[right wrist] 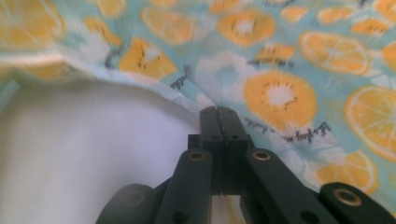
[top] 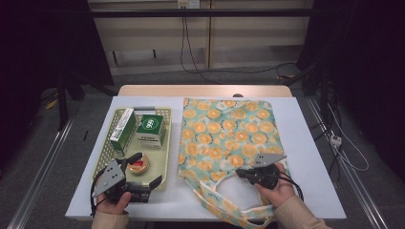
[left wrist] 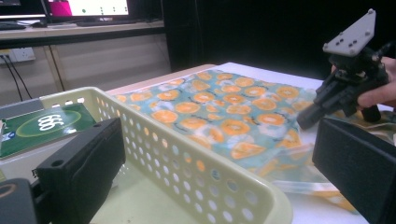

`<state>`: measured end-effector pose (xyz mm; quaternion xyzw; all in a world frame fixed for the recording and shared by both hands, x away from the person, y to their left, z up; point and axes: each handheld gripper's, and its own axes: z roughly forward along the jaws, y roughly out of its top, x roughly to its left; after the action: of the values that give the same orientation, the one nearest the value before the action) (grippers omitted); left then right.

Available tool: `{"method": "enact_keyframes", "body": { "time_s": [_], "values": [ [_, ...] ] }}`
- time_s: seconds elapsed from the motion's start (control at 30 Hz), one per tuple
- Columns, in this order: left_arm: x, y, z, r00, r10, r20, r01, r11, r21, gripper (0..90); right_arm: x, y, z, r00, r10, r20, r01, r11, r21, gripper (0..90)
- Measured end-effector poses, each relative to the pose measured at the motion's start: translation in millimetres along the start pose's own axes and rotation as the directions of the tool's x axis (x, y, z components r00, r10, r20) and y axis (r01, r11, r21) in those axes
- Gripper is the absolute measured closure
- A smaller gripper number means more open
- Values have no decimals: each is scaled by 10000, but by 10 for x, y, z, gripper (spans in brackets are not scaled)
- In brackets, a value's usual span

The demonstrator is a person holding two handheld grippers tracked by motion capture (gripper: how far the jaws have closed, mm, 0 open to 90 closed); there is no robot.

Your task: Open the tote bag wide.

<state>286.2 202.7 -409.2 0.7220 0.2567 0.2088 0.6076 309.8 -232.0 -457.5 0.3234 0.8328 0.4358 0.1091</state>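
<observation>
The tote bag lies flat on the right half of the white worktop, its long axis running away from the person, mouth and looped handles towards the near edge; its cloth is pale turquoise, printed all over with orange slices. The right tongs are pinched together at the bag's mouth edge, on its hem as far as I can see, the jaws meeting with no gap. Just left of the bag, the left tongs gape wide over the near end of the cream perforated basket, which holds two green boxes, gripping nothing.
</observation>
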Motion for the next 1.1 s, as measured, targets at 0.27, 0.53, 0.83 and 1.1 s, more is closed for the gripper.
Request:
{"method": "enact_keyframes", "body": {
  "time_s": [0.27,0.53,0.83,1.1],
  "values": [
    [4,7,-23,10000,48,-11,-48,10000,-59,26,-119,311,284,9995,137,281,-134,9998,-121,900],
    [4,5,-13,10000,35,-24,-35,10000,8,26,-635,511,443,9841,1219,1291,-1168,9921,-464,900],
    [20,2,-32,10000,-1,-90,1,10000,31,26,-1033,604,451,9542,2007,2220,-1845,9786,-916,900],
    [1,1,-42,10000,-5,-66,6,10000,29,26,-699,592,385,9881,1299,826,-1284,9915,-225,900]
  ]
}}
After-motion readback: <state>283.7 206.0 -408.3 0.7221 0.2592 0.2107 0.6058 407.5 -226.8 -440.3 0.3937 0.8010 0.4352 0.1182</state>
